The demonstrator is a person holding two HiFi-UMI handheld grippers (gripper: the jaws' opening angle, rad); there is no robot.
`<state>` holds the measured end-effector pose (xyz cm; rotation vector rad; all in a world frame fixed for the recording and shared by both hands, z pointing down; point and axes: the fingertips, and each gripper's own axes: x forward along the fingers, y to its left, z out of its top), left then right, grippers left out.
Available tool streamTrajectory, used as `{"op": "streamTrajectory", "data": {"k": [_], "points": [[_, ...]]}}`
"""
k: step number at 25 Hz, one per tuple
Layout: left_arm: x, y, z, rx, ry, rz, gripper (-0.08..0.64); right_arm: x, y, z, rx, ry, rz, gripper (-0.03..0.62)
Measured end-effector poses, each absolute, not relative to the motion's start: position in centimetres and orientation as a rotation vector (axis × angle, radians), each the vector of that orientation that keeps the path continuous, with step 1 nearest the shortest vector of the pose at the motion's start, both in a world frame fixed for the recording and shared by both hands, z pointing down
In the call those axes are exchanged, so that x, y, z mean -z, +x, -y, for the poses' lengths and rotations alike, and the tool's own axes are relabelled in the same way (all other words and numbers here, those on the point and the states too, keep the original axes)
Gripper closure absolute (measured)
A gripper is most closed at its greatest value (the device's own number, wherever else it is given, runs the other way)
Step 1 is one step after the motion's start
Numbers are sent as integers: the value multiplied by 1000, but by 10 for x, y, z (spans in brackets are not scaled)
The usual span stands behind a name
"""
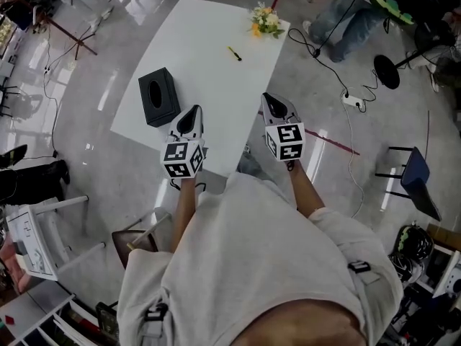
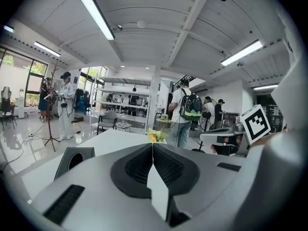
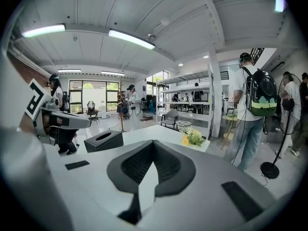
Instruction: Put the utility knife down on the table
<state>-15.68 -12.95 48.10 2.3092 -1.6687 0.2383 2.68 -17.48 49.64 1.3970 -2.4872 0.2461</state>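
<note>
utility knife (image 1: 235,53) lies flat on the white desk (image 1: 209,78), out toward the far end, well apart from both tools and nothing touching it. only the head view picks it up; it's a small yellow-and-black sliver, with the flowers (image 1: 266,20) near the far corner beyond it.

now the left tool (image 1: 193,114), seen from above, hangs over the near part of the desk just beside the black tissue box (image 1: 158,96). its own view shows the jaws pressed together, nothing between them. past them sit the tissue box (image 2: 72,160) on the left and the flowers (image 2: 155,136) dead ahead.

right tool (image 1: 271,101) is over the desk's right edge, level with its partner. in its own view the jaws are pressed together too, empty, with the tissue box (image 3: 103,139) left of them and the flowers (image 3: 194,136) to the right.

the two gripper views add the room: a person with a backpack (image 3: 255,105) stands beyond the desk, out of the overhead shot.

both forearms reach forward from the body, side by side, tools pointing along the desk and tipped slightly down.
</note>
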Motion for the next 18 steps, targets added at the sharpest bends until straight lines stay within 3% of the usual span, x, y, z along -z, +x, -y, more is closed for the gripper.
{"op": "streamTrajectory", "data": {"k": [18], "points": [[-475,-162,100,-209,2339,1665,541,-490,22,138,-216,1420,2478,561]]}}
